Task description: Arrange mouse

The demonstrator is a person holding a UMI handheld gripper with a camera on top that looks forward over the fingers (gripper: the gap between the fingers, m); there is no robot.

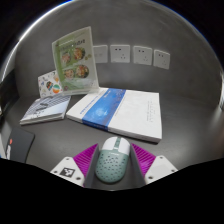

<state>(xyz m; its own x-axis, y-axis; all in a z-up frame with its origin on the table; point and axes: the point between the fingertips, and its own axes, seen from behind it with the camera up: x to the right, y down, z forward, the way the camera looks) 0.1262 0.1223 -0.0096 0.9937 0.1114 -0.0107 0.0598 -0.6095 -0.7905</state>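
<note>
A fisheye view looks forward from a handheld gripper (112,168) over a grey desk (180,105) that ends at a pale wall. At the far left edge of the desk lies the corner of a dark flat object (13,147), too cut off to identify. Just to its right, a small booklet (46,108) with a grey cover lies flat, and behind it a small card (50,87) with colourful print leans towards the back. Further right, at the back of the desk, a green and white box (76,56) stands upright and slightly tilted, printed with pictures and text too small to read. In the middle of the desk lies a large white book (122,110) with a blue band across its cover, set at a slant so that its long side runs from the back left towards the front right. On the wall beyond it, a row of white sockets (132,54) runs to the right. At the near edge of the desk, the mouse (110,160), pale green-grey with a dotted shell, sits between the two fingers (70,170), its nose pointing away towards the book. The fingers' magenta pads (143,158) slope in against the mouse on both sides and appear to pinch it, left and right.
</note>
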